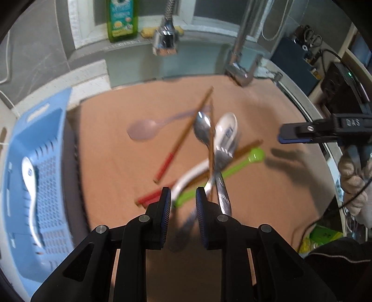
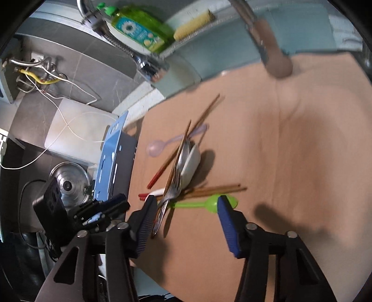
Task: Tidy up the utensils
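A pile of utensils lies on the brown board [image 1: 121, 162]: a steel spoon [image 1: 202, 130], a white ceramic spoon [image 1: 226, 131], a fork [image 1: 222, 160], a green plastic spoon [image 1: 254, 156], a lilac plastic spoon [image 1: 144, 130] and red-tipped chopsticks [image 1: 176, 148]. My left gripper [image 1: 183, 201] is open and empty, just short of the pile's near handles. A blue basket [image 1: 44, 176] at the left holds one white spoon [image 1: 30, 181]. My right gripper [image 2: 186, 204] is open wide and empty, over the green spoon [image 2: 209, 204] and fork [image 2: 173, 191].
A green soap bottle [image 1: 122, 18], a yellow sponge [image 1: 147, 32] and a faucet [image 1: 241, 58] stand behind the board. A steel pot lid [image 2: 68, 185] lies left of the basket [image 2: 111, 158]. Cables and boxes crowd the right edge.
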`<state>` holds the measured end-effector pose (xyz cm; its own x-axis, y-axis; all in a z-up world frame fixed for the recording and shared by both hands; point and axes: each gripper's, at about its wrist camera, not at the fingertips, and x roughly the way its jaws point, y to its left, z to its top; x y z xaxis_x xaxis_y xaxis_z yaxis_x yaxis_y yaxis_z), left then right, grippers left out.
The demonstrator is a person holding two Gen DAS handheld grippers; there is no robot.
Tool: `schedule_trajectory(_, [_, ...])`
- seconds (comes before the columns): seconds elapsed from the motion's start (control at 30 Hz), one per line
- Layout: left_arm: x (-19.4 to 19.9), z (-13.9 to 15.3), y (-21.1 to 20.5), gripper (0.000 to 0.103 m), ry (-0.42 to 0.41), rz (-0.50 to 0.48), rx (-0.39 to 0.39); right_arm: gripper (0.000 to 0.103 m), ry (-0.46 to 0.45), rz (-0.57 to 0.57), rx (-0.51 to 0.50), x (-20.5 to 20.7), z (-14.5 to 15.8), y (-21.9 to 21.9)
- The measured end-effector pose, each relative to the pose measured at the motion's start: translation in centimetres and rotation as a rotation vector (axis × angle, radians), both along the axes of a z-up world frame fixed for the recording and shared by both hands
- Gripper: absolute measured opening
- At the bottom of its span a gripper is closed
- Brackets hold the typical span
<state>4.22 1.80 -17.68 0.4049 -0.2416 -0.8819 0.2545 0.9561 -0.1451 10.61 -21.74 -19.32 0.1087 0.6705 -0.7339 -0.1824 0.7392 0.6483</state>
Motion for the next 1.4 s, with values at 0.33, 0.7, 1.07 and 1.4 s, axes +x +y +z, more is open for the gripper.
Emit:
schedule_trajectory(0.33, [-1.7, -1.3, -0.3, 0.019, 0.038, 0.015, -0.042, 0.025, 0.003, 0.159, -0.056, -0.2, -1.6, 5.8])
schedule_trajectory(0.7, [-2.3, -1.4, -2.5, 0.019, 0.036, -0.012, -0.052, 0.025, 0.073, 0.141, -0.015, 0.4, -3.3, 6.0])
schedule_trajectory(1.07, [-1.7, -2.8, -1.1, 0.019, 0.057, -0.007, 0.028, 0.025, 0.093, 0.064, 0.020, 1.9, -3.1, 5.1])
schedule_trajectory(1.4, [-0.9, -4.6, -0.9, 0.019, 0.083, -0.047, 0.063, 0.024, 0.111, 0.048, -0.011, 3.0, -3.5, 6.2])
